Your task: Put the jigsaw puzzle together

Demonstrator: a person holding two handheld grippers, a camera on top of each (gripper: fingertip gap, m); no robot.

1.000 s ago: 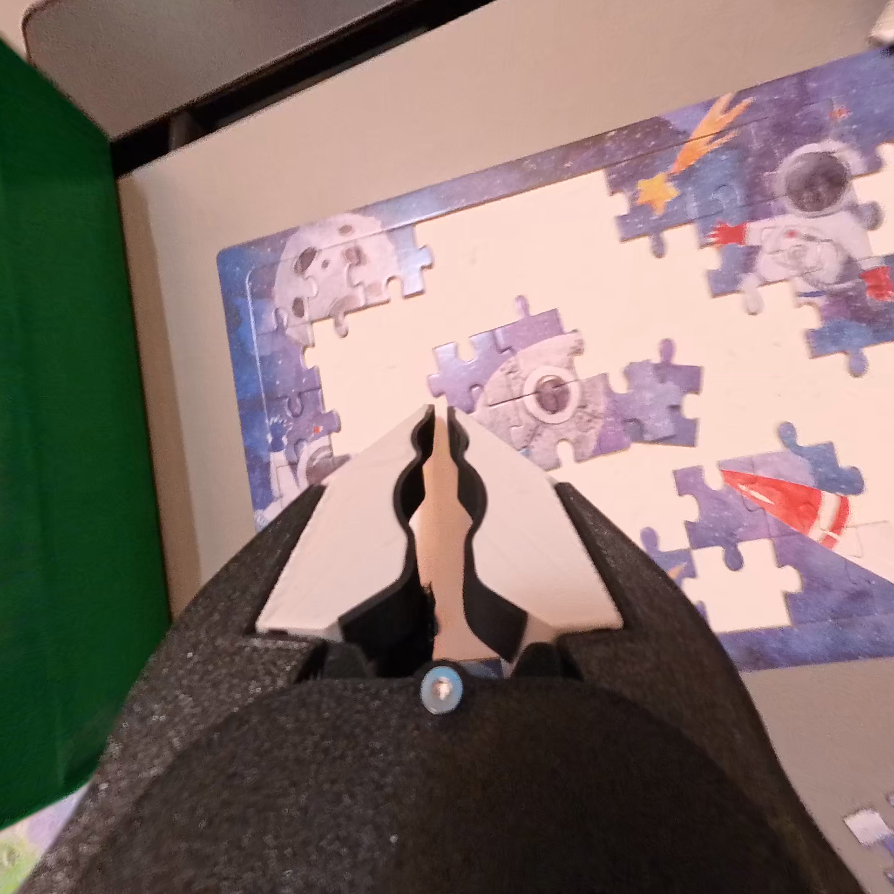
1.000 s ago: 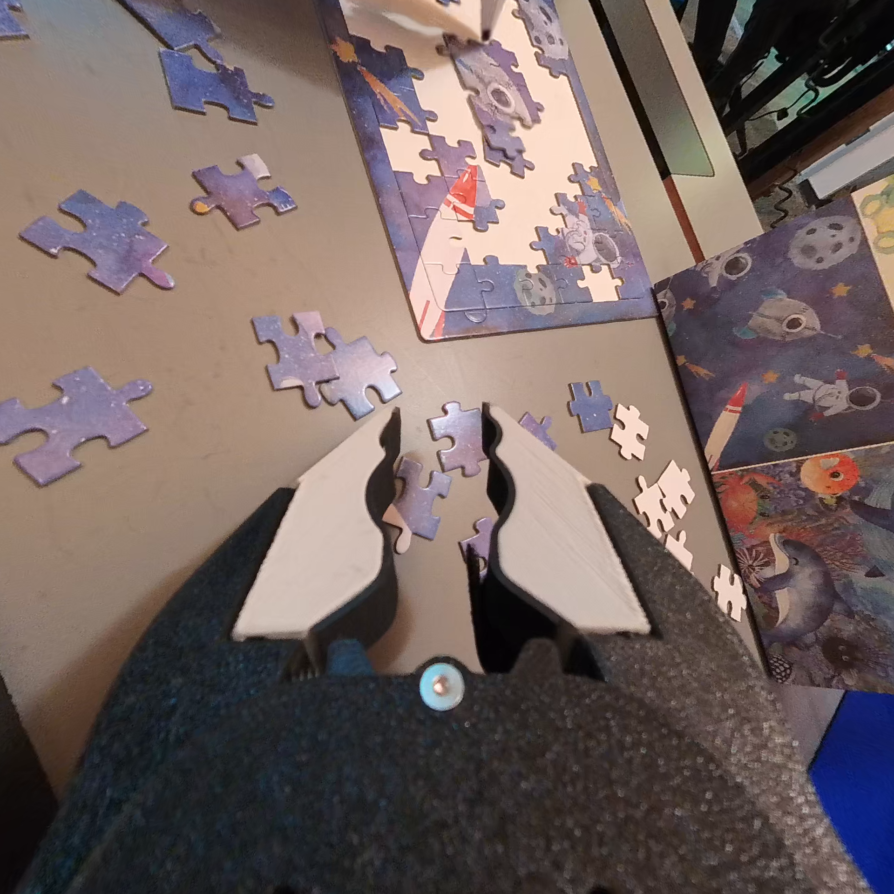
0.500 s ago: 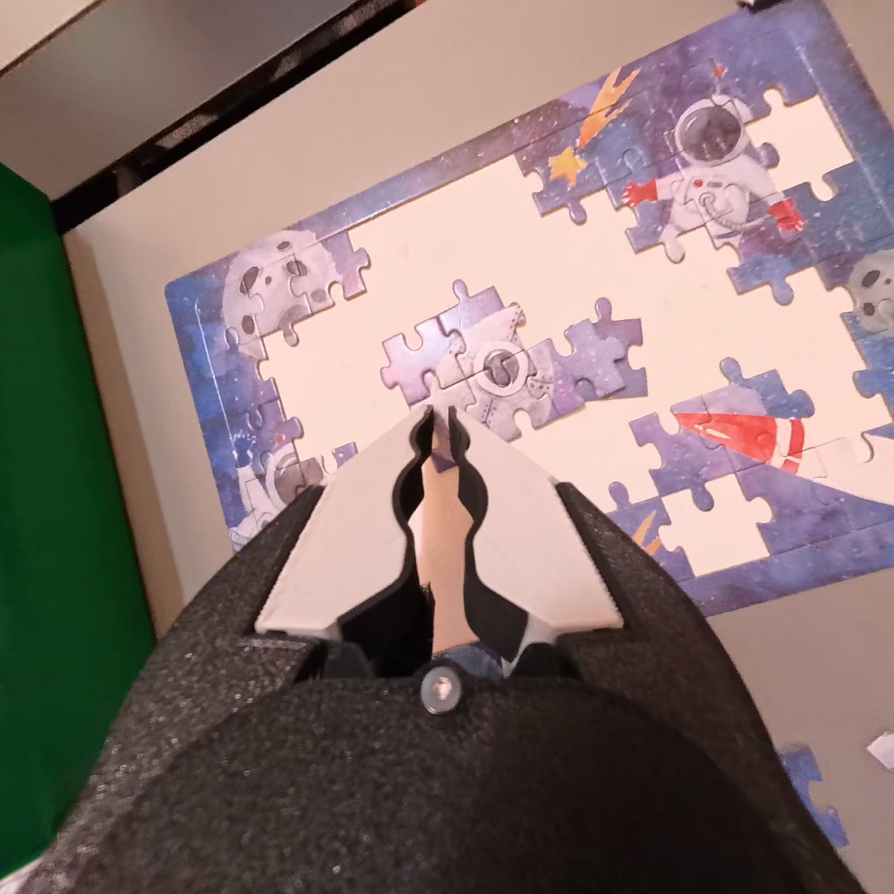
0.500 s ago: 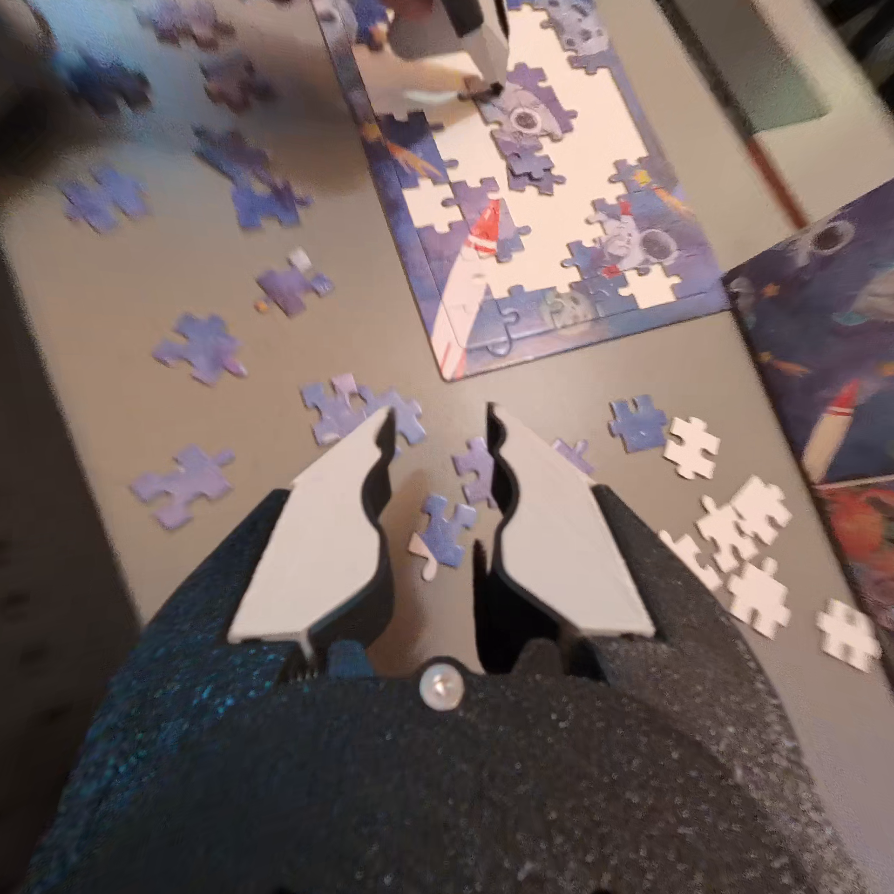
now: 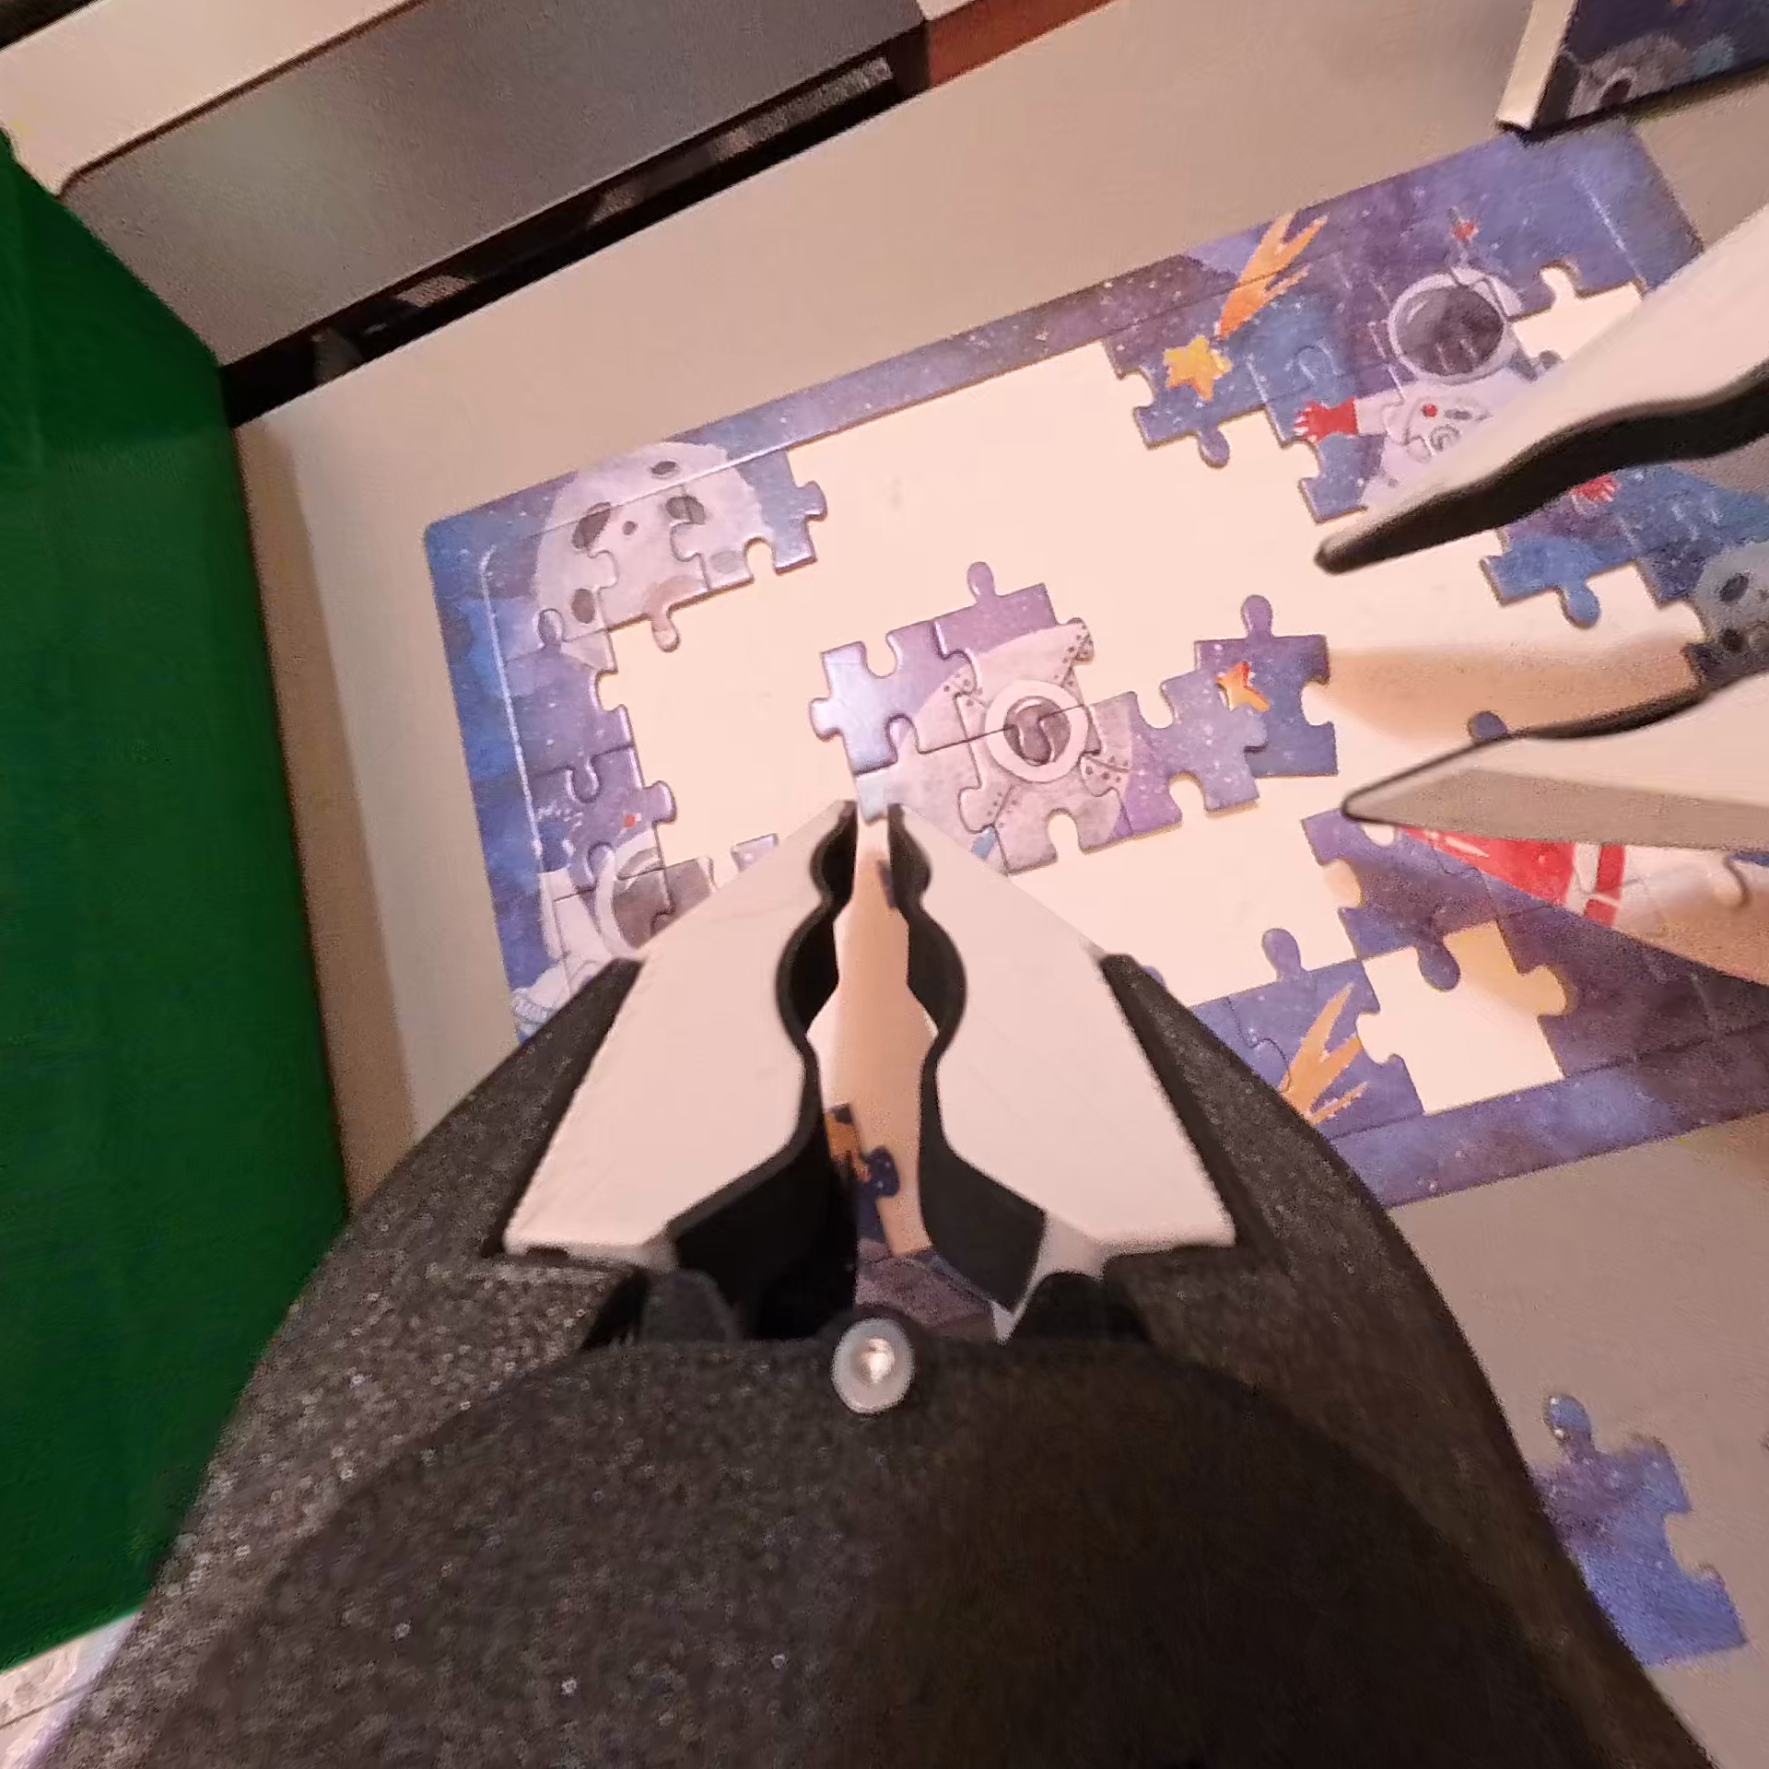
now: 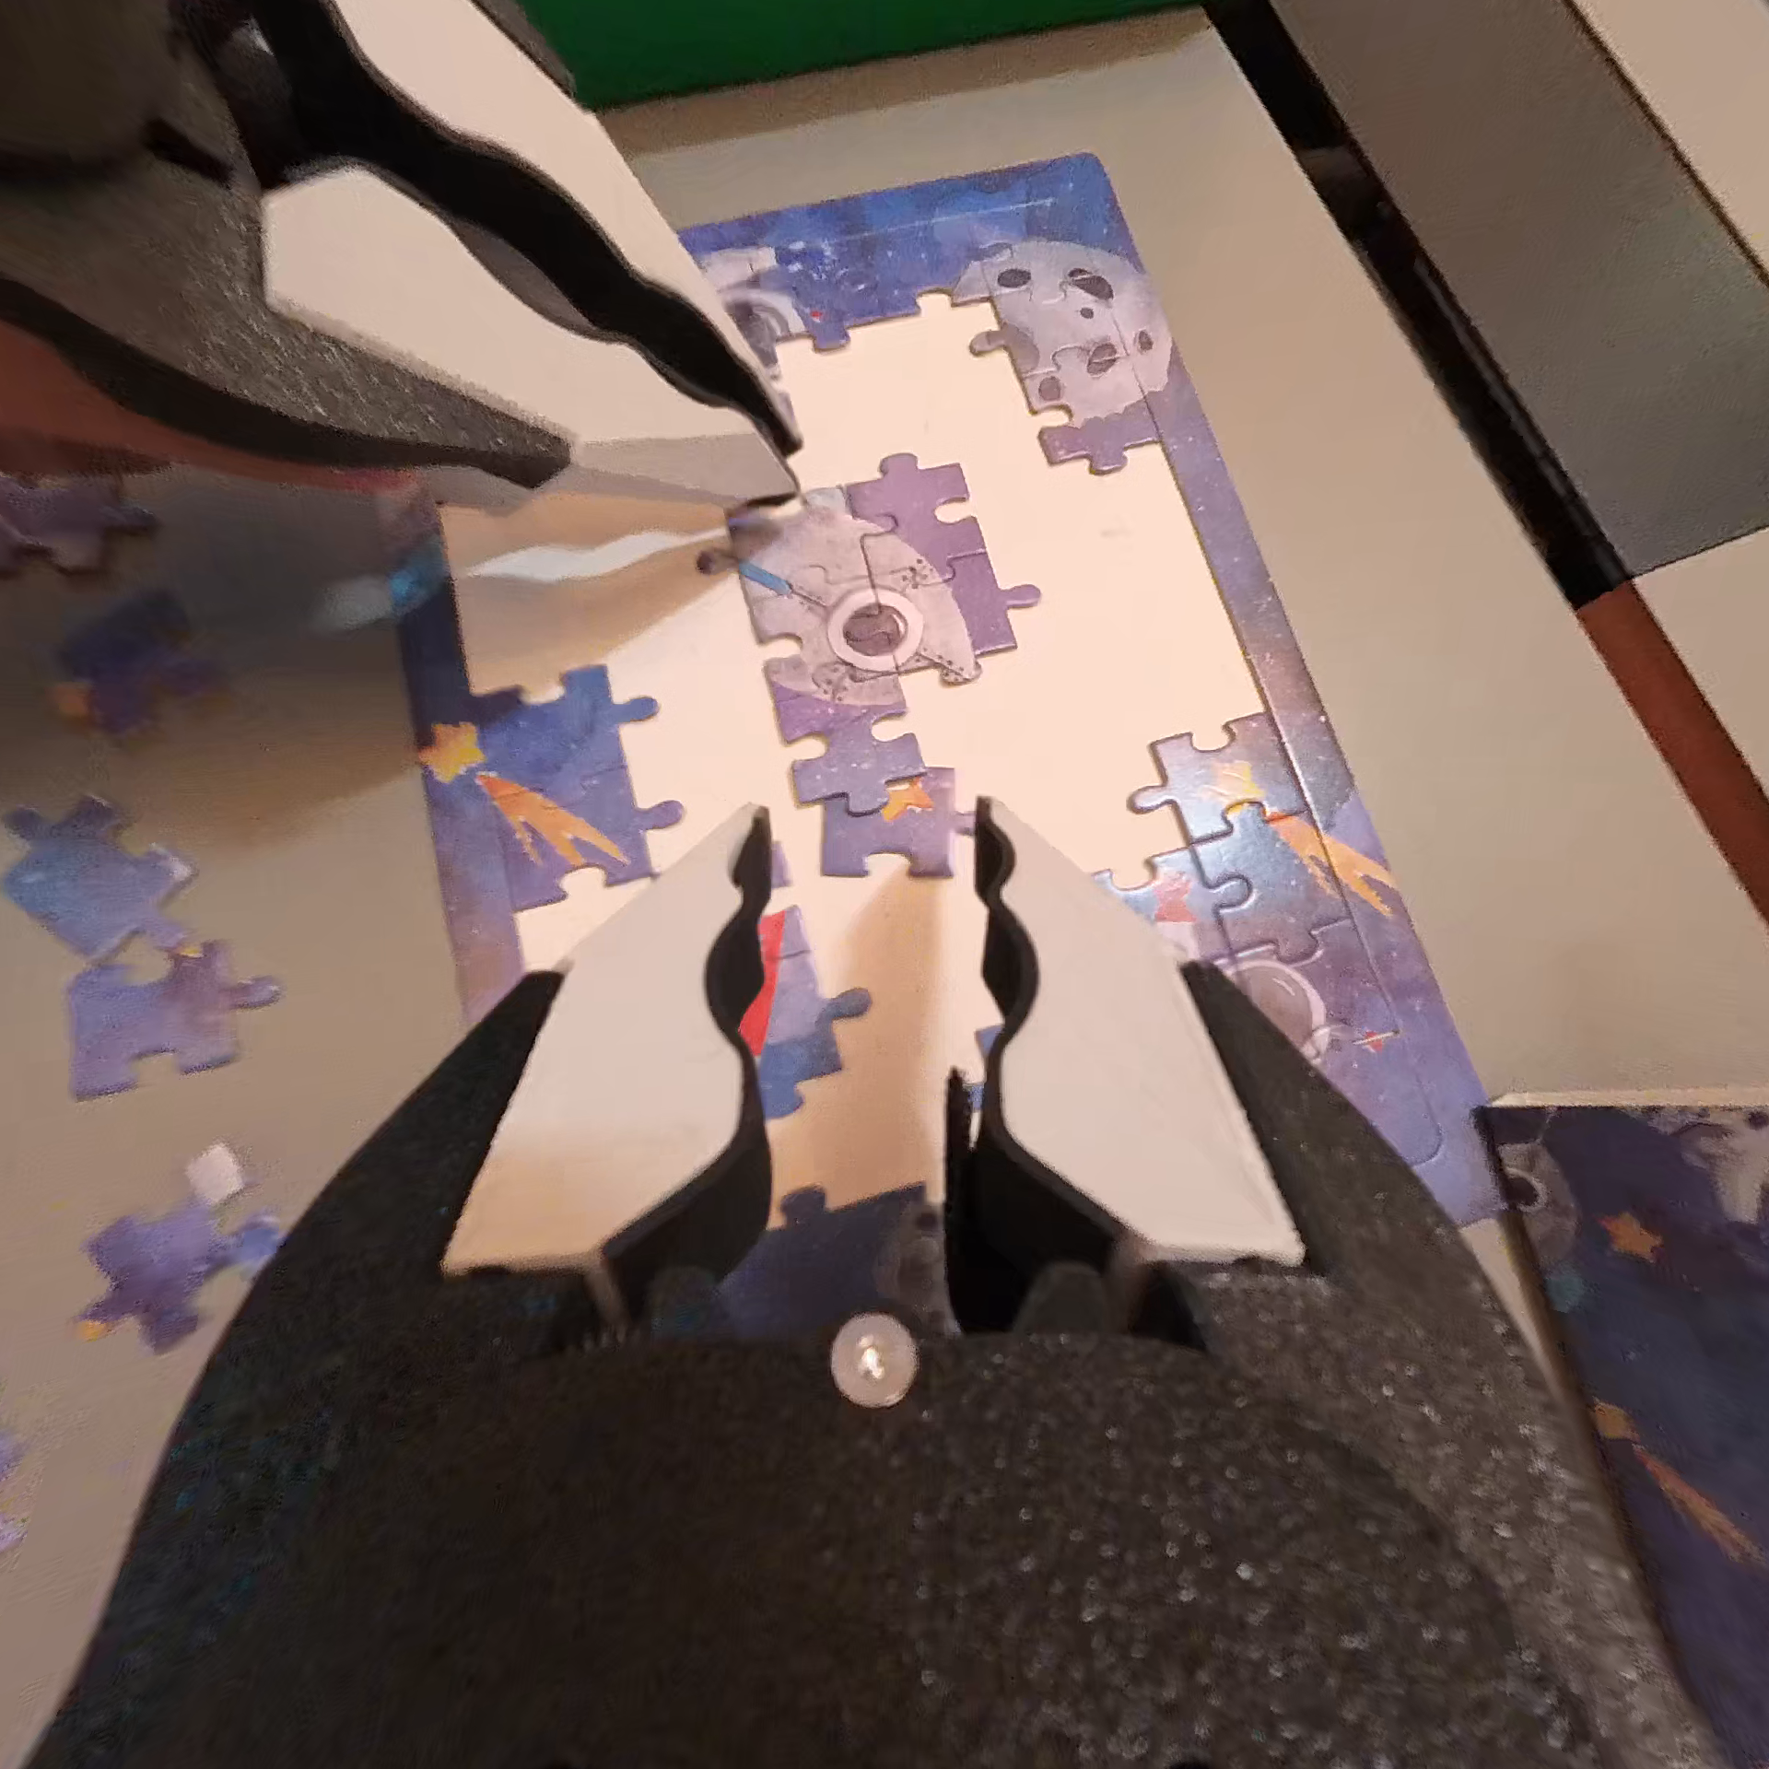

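Note:
The puzzle board (image 5: 957, 498) lies on the table, with a blue frame, a cream bare middle and several joined groups of pieces. A spaceship cluster (image 5: 1024, 737) sits in its middle and also shows in the right wrist view (image 6: 862, 613). My left gripper (image 5: 871, 814) is shut, with its tips at the cluster's near left corner; it enters the right wrist view from the upper left (image 6: 780, 483). My right gripper (image 6: 871, 814) is open over the board, and its fingers straddle the end of the blue piece with an orange star (image 6: 890, 814). It shows at the right of the left wrist view (image 5: 1340, 682).
A green box (image 5: 115, 766) stands left of the board. Loose purple pieces (image 6: 144, 1015) lie on the table beside the board, one near my left gripper (image 5: 1608, 1532). A space picture box (image 6: 1646, 1340) lies at the board's end. A dark gap (image 6: 1436, 335) marks the table's far edge.
My right gripper left the loose pieces on the table and moved over the board, staying open. My left gripper shifted to the spaceship cluster's corner, still shut.

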